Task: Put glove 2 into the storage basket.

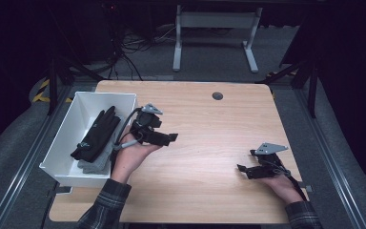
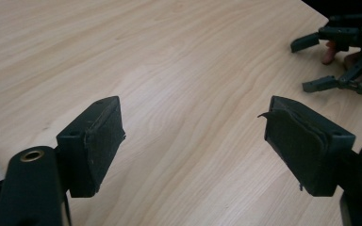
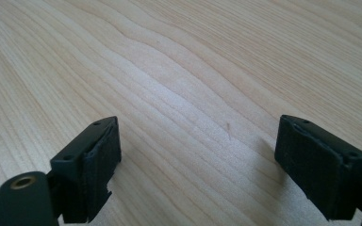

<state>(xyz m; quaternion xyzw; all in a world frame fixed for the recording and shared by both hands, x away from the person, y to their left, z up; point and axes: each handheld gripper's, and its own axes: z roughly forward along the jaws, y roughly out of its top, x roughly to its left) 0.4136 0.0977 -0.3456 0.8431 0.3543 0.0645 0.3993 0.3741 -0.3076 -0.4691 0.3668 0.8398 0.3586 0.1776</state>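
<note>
- a bin [image 1: 74, 125] sits on the table's [image 1: 209, 143] left edge, with a glove [image 1: 96, 133] lying in it on top of a folded cloth [image 1: 96, 163].
- the left gripper [image 1: 164, 137] is just right of the bin, over the tabletop.
- the right gripper [image 1: 246, 161] is near the table's front right, well apart from the left one.

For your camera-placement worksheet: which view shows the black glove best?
The high view: the black glove lies in full inside the white bin, over a grey glove. The left gripper view and right gripper view look along open jaws at bare table, away from the bin.
</note>
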